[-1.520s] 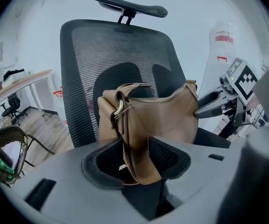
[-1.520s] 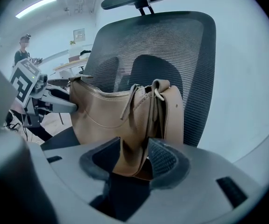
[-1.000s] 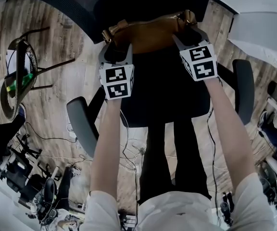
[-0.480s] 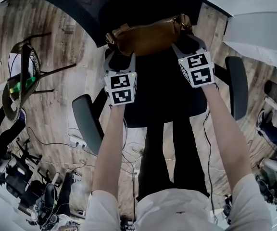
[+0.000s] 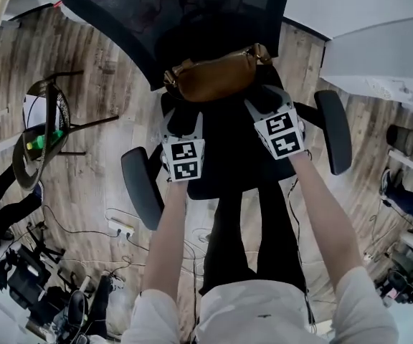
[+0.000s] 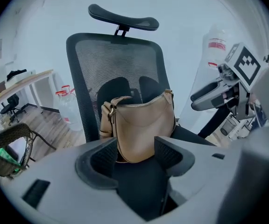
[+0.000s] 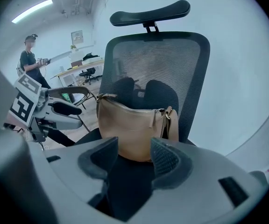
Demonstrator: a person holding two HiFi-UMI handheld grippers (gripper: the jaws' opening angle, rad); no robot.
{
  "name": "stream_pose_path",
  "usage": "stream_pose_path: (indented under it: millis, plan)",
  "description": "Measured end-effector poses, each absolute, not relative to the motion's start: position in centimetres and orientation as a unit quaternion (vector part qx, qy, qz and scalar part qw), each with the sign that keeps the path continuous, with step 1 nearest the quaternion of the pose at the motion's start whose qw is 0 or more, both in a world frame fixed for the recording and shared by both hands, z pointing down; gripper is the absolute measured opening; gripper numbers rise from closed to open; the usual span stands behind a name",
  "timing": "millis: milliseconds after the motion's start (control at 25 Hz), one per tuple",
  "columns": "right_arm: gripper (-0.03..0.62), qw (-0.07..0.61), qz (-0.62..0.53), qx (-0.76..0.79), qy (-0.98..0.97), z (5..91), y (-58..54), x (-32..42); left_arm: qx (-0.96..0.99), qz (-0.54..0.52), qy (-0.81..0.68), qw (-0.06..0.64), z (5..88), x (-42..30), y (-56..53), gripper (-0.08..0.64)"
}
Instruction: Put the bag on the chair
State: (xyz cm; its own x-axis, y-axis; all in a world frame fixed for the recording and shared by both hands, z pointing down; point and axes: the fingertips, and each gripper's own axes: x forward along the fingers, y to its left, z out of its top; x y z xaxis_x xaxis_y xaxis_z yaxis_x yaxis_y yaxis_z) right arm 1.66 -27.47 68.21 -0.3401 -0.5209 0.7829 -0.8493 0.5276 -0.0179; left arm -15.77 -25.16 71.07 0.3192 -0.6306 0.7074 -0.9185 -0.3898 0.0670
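L gripper (image 5: 183, 122): jaws wide apart, nothing between them. I see the bag beyond the tips, no contact.
R gripper (image 5: 269, 103): same, jaws apart, empty, just short of the bag.
Bag (image 5: 217, 78): tan, half-moon shape, gold hardware, strap bunched at one end. Sits upright on the seat, leaning on the mesh back of the chair (image 5: 156, 13).
Room: L armrest (image 5: 140, 188) and R armrest (image 5: 333, 131) lie outside both grippers; headrest (image 6: 123, 18) above; wood floor (image 5: 92, 149) and wicker seat (image 6: 8, 141) on L side.
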Motion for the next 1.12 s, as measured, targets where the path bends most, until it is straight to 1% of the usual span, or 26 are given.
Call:
stream_pose_path:
  millis: [400, 640, 1120]
  plan:
    - [0.222, 0.355, 0.234, 0.412, -0.806, 65.0, -23.7, -0.2, 0.788, 0.273, -0.492, 0.247, 66.2, -14.3, -22.4, 0.235]
    - [0.216, 0.331, 0.24, 0.417, -0.812, 62.0, -21.6, 0.0, 0.8, 0.25, -0.491, 0.239, 62.3, -12.6, -21.1, 0.235]
    - [0.197, 0.318, 0.217, 0.39, -0.837, 55.0, -14.1, 1.2, 0.801, 0.225, -0.503, 0.232, 54.6, -8.8, -14.3, 0.235]
